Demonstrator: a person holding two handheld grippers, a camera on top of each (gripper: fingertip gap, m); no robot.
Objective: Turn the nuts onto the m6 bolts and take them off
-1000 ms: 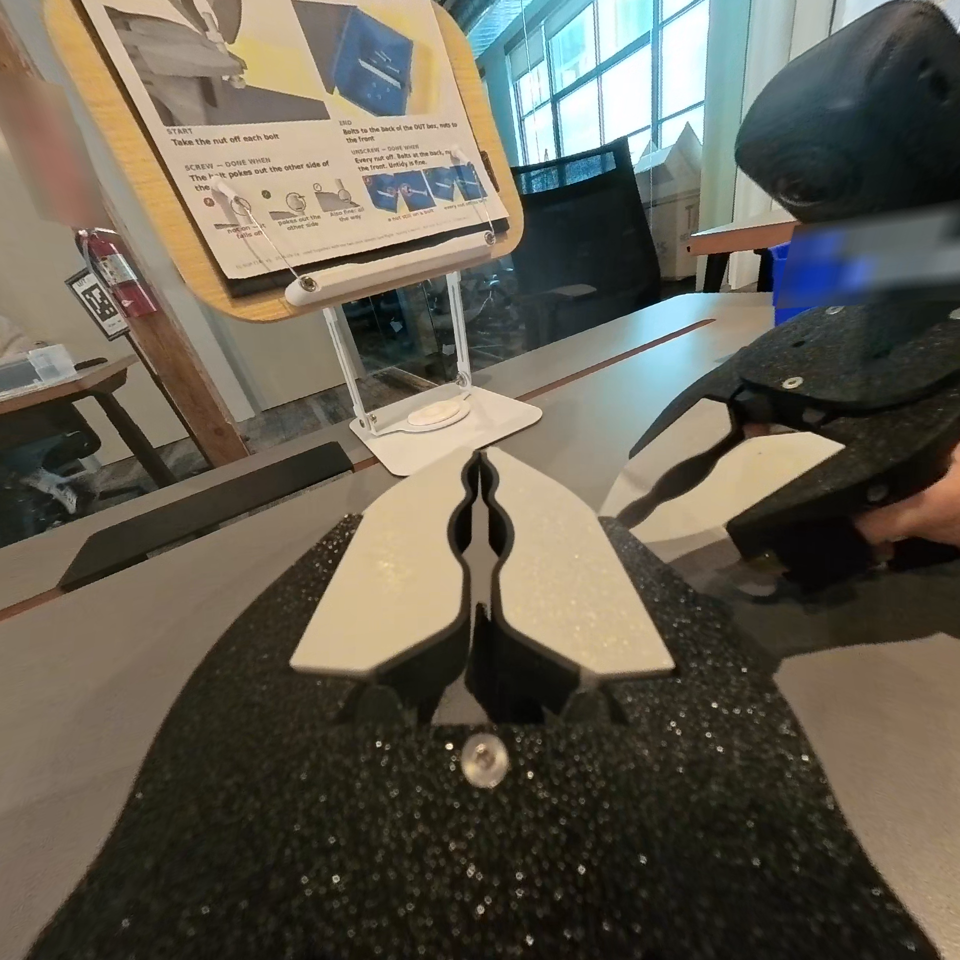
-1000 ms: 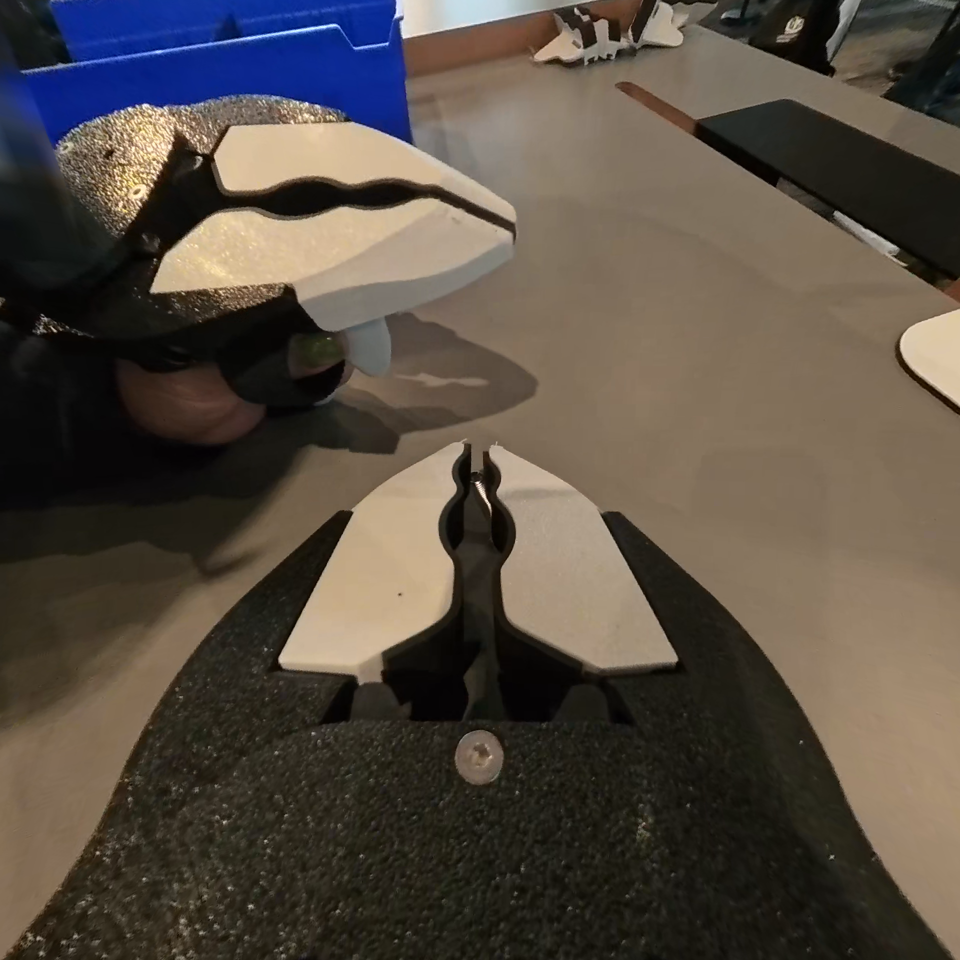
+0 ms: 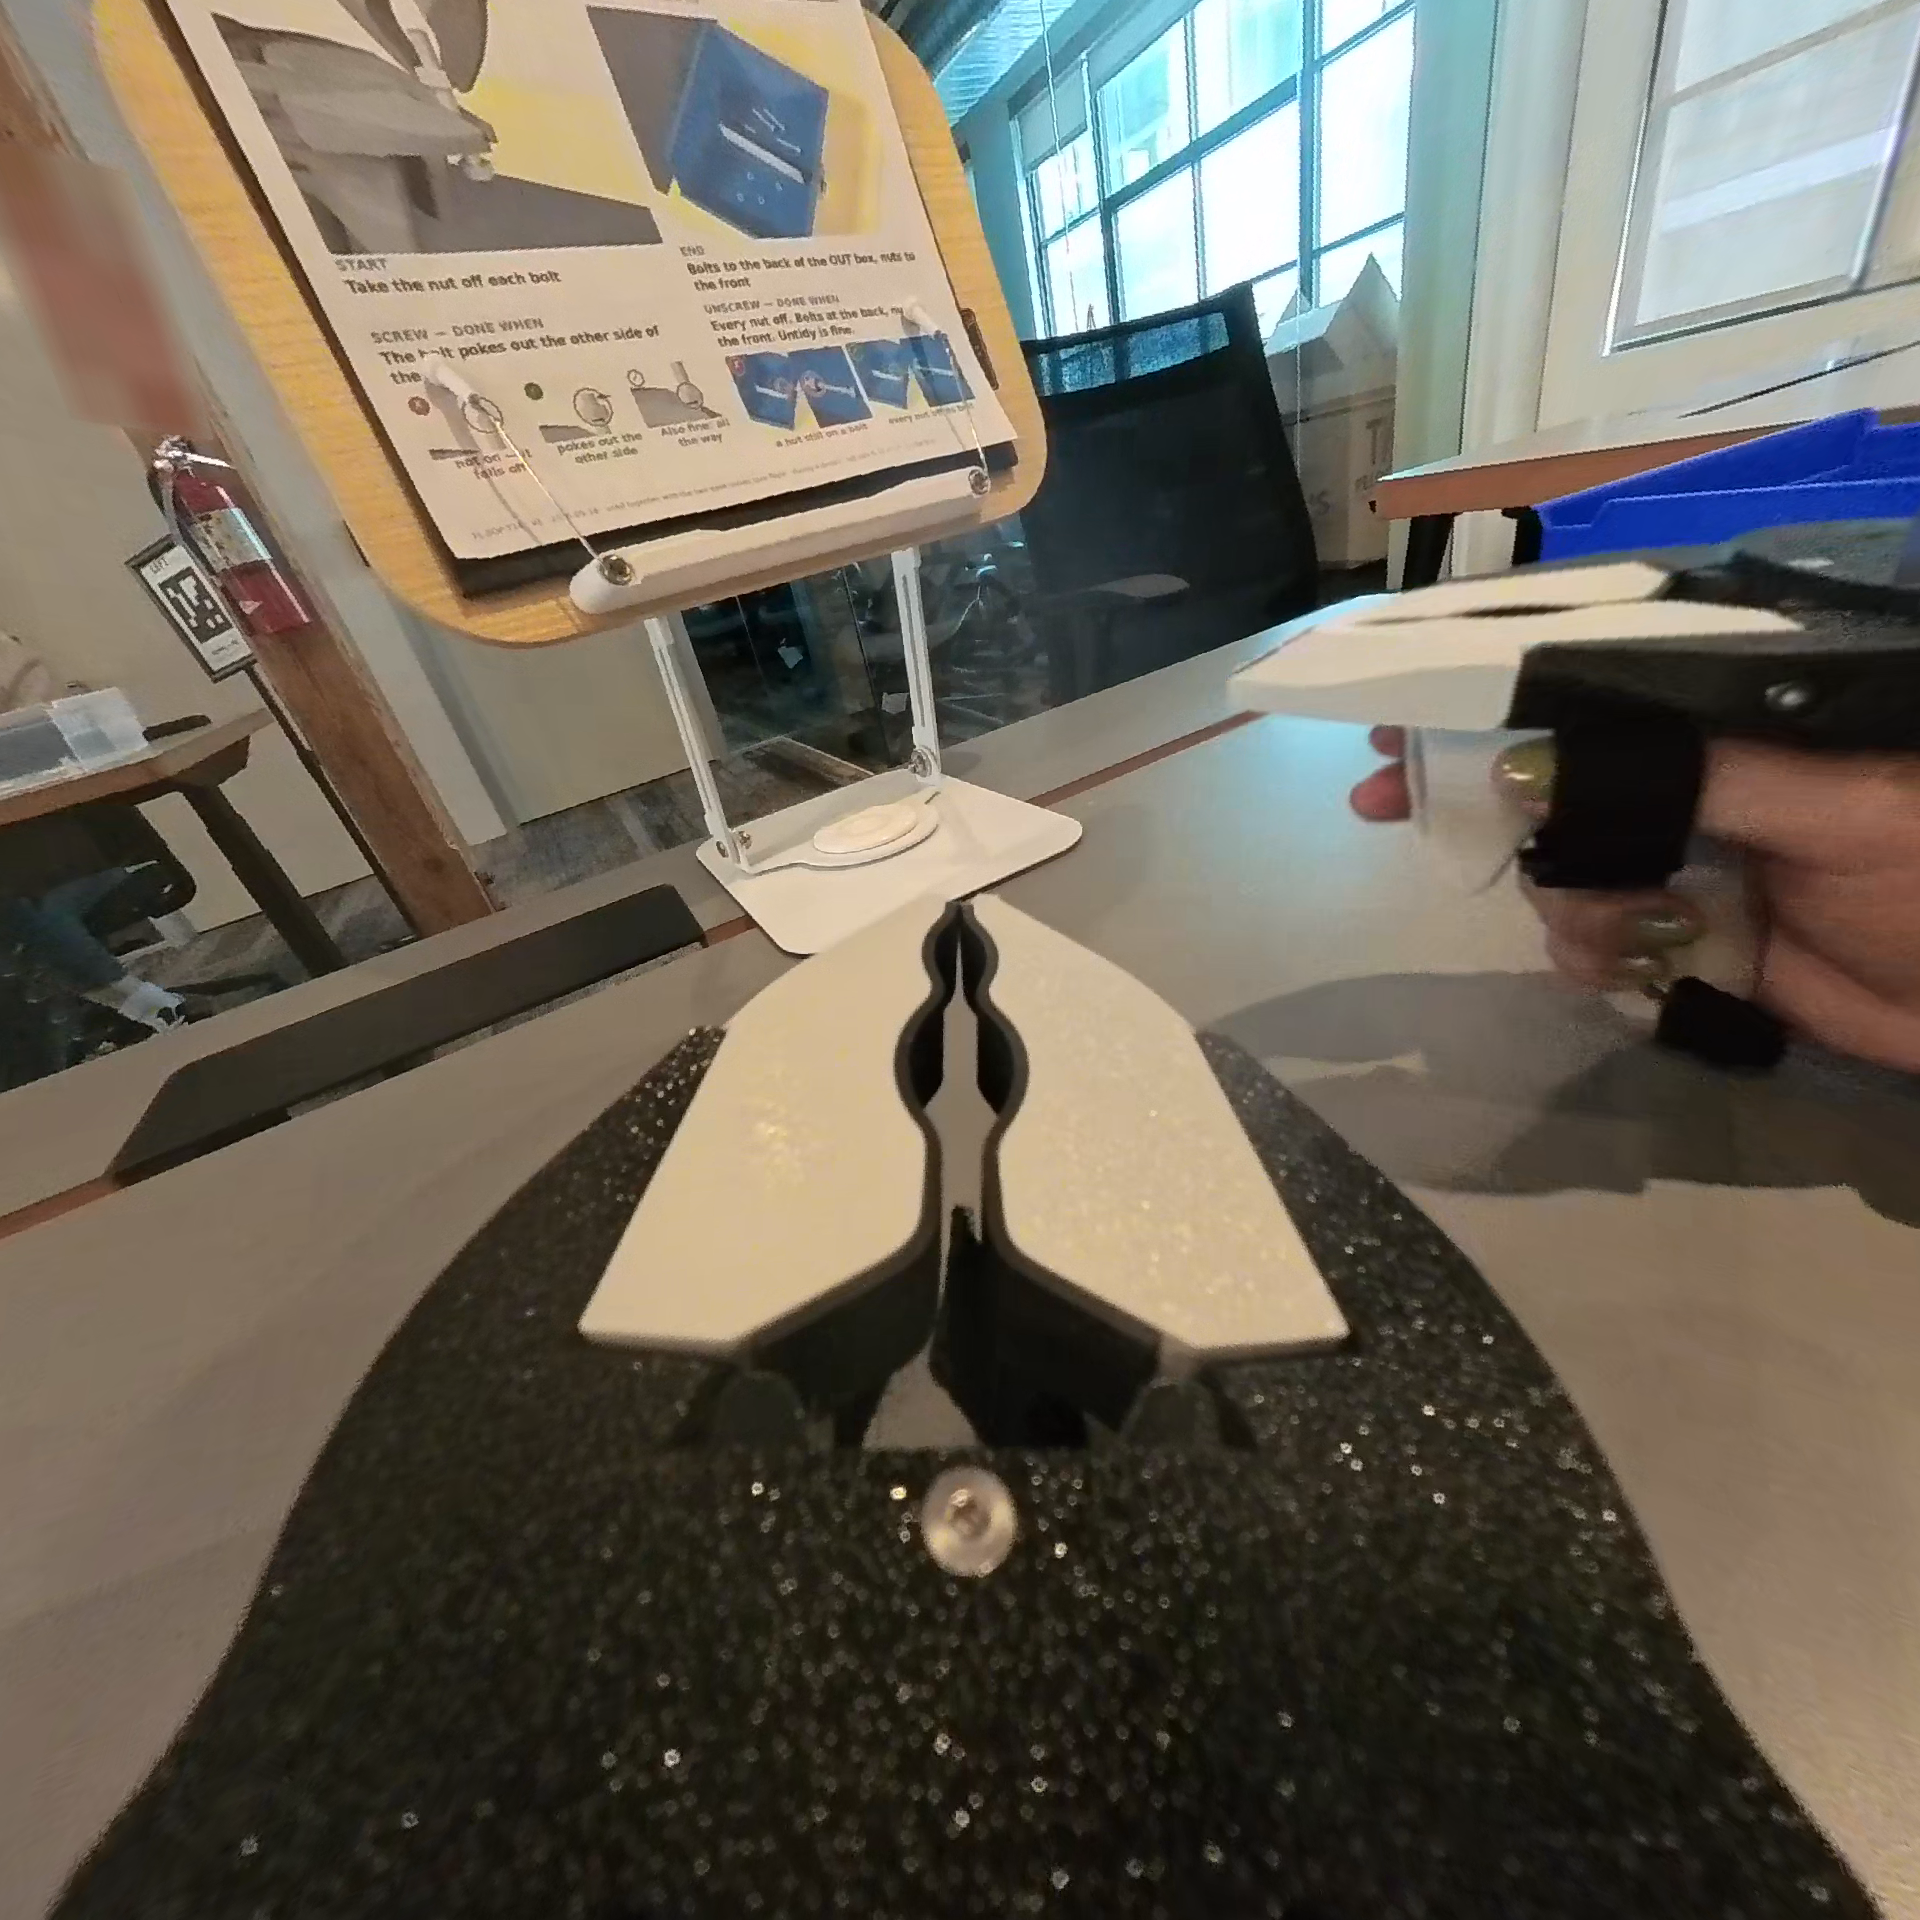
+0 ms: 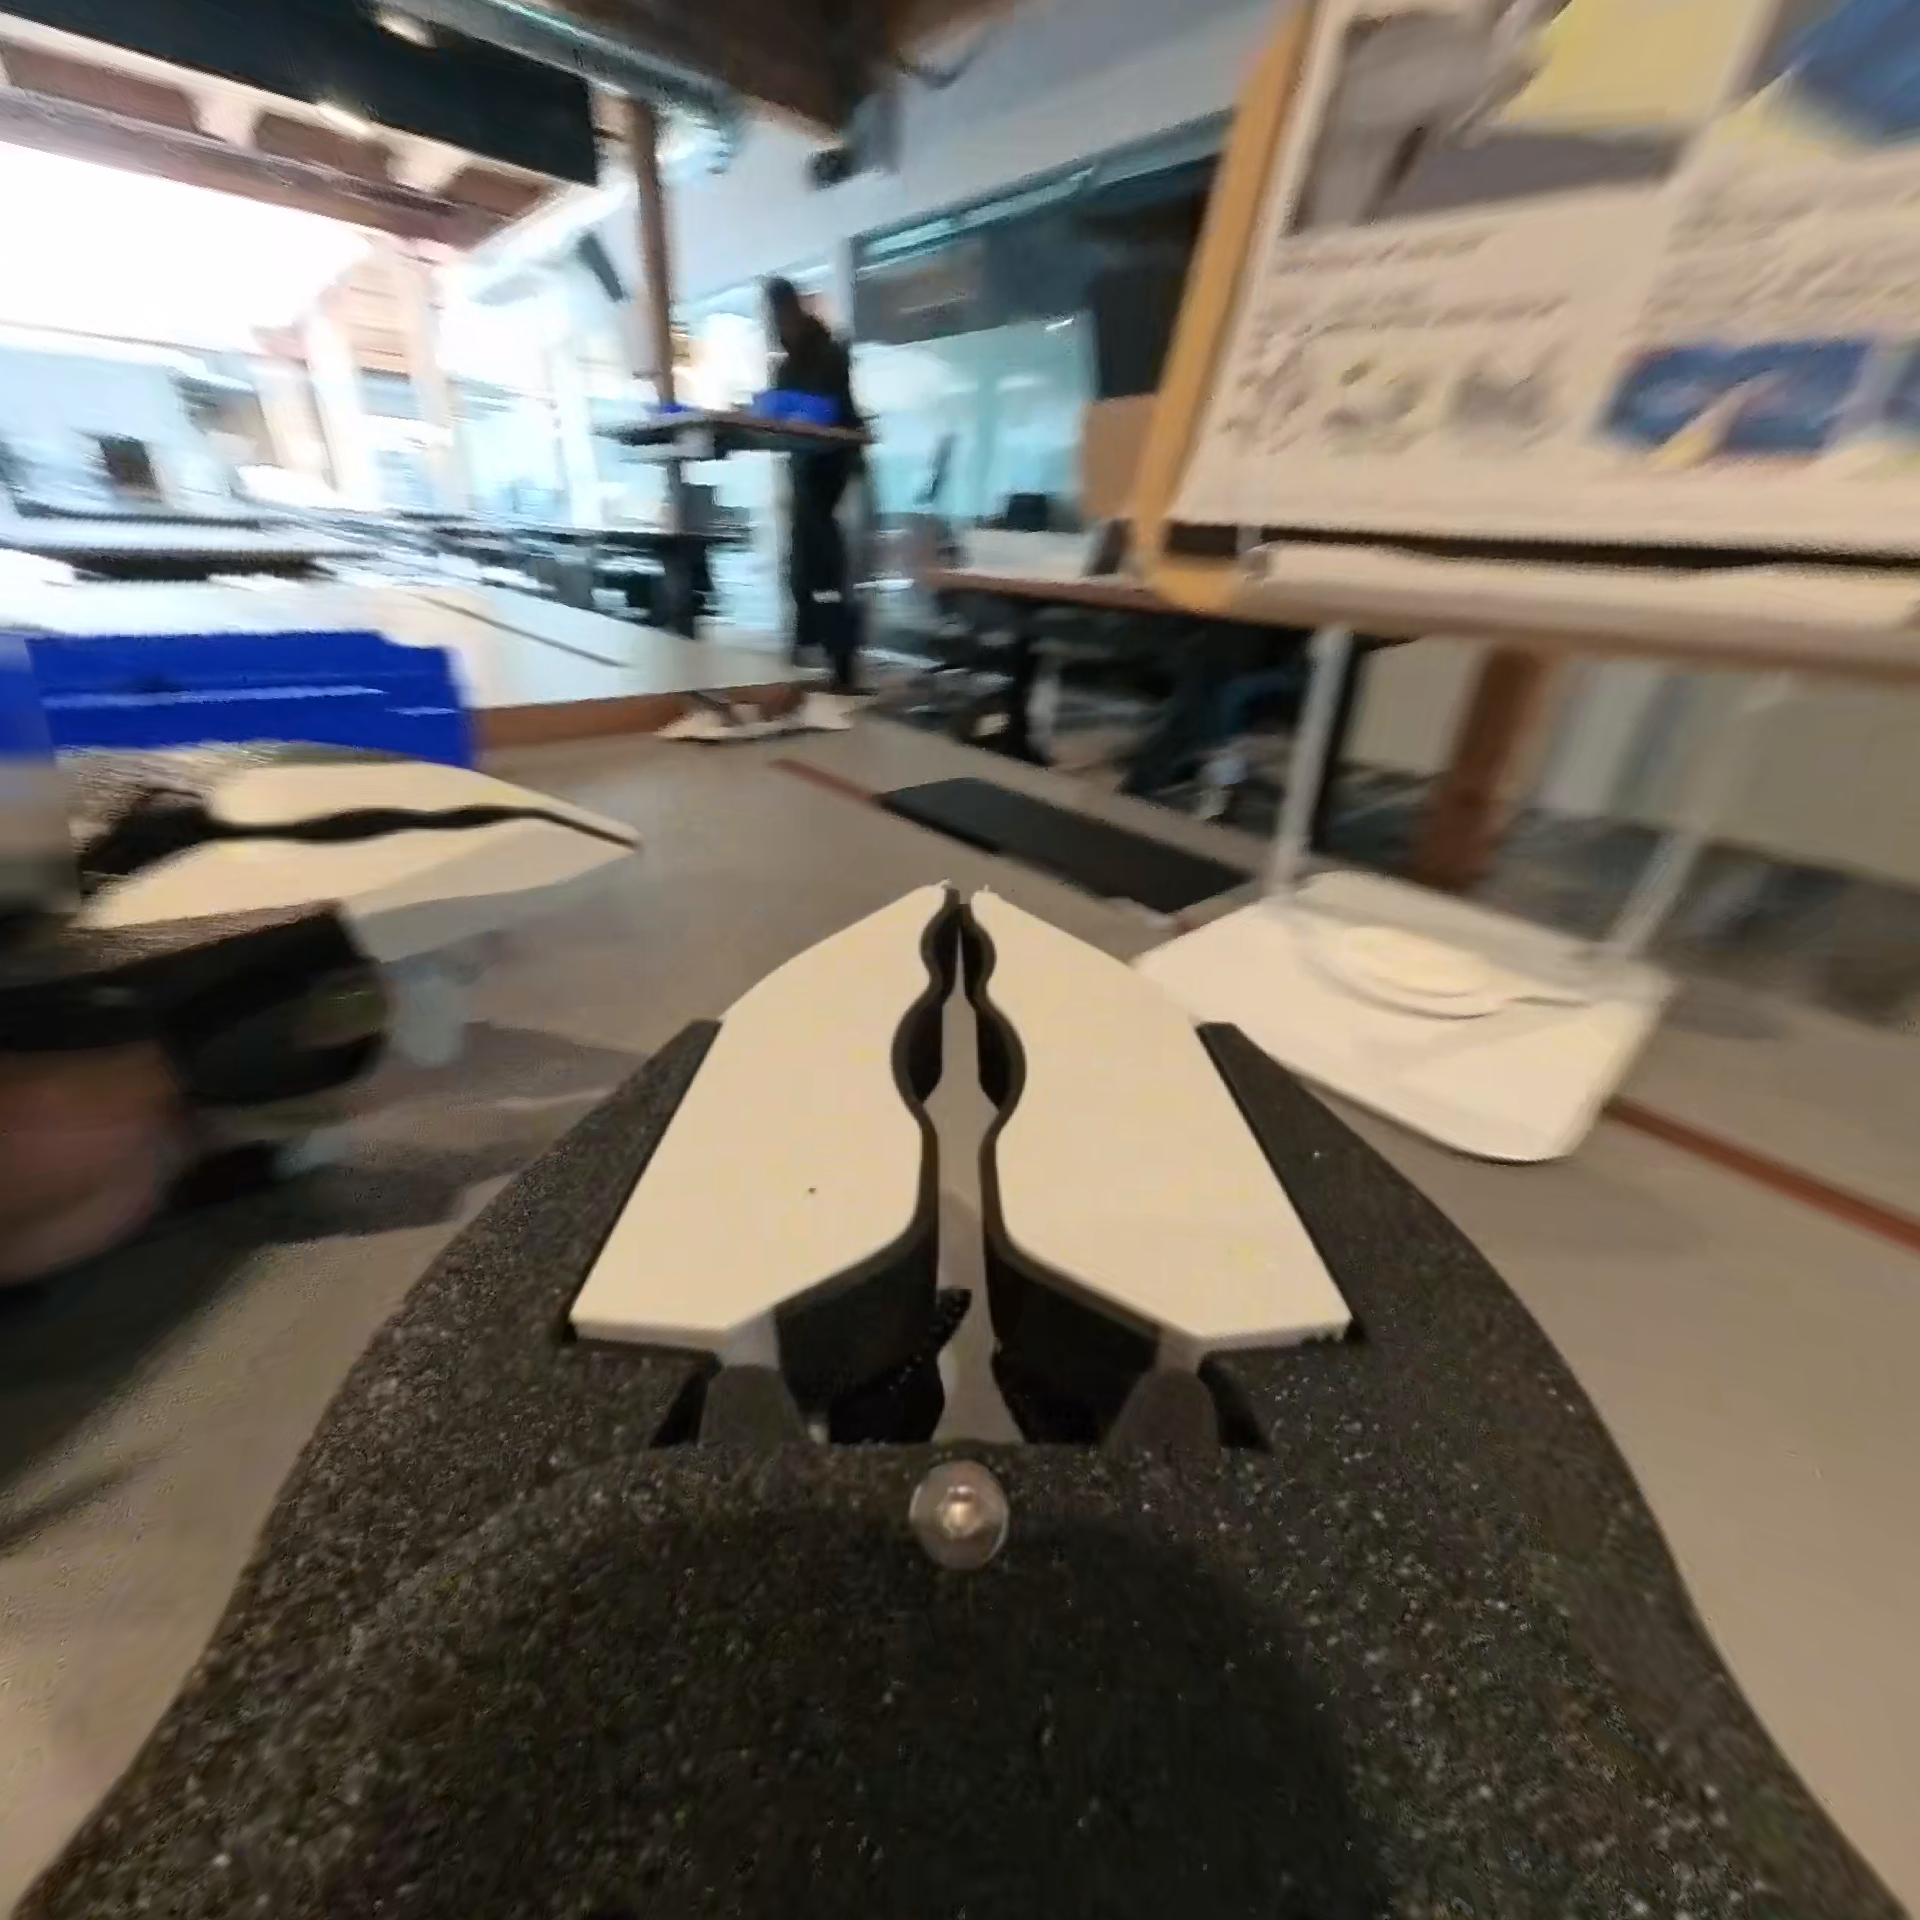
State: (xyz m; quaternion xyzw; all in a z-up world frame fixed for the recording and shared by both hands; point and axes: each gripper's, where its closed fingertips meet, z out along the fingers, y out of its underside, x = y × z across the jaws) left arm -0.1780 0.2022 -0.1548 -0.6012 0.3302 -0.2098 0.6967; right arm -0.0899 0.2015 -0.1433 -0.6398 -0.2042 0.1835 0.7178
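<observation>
No nut or bolt shows in either view. My left gripper (image 3: 961,906) is shut and empty, low over the grey table (image 3: 1299,862), pointing at the white base of the board stand (image 3: 894,842). My right gripper (image 4: 961,891) is also shut, with nothing visible between its white fingers. In the left wrist view the right gripper (image 3: 1288,655) is at the right, level, held by a hand (image 3: 1787,935). In the blurred right wrist view the left gripper (image 4: 597,826) is at the left, just above the table.
An instruction board (image 3: 623,291) on a white stand stands ahead at the table's far edge. A blue bin (image 4: 249,686) sits behind the grippers; it also shows in the left wrist view (image 3: 1725,488). A black strip (image 3: 416,1018) lies along the table's far edge. A person (image 4: 821,478) stands far back. There is about 10 centimeters between the tips of the two grippers.
The right gripper has swung up from facing the tabletop to facing the board stand, and its view is blurred. In the left wrist view it has moved right and levelled.
</observation>
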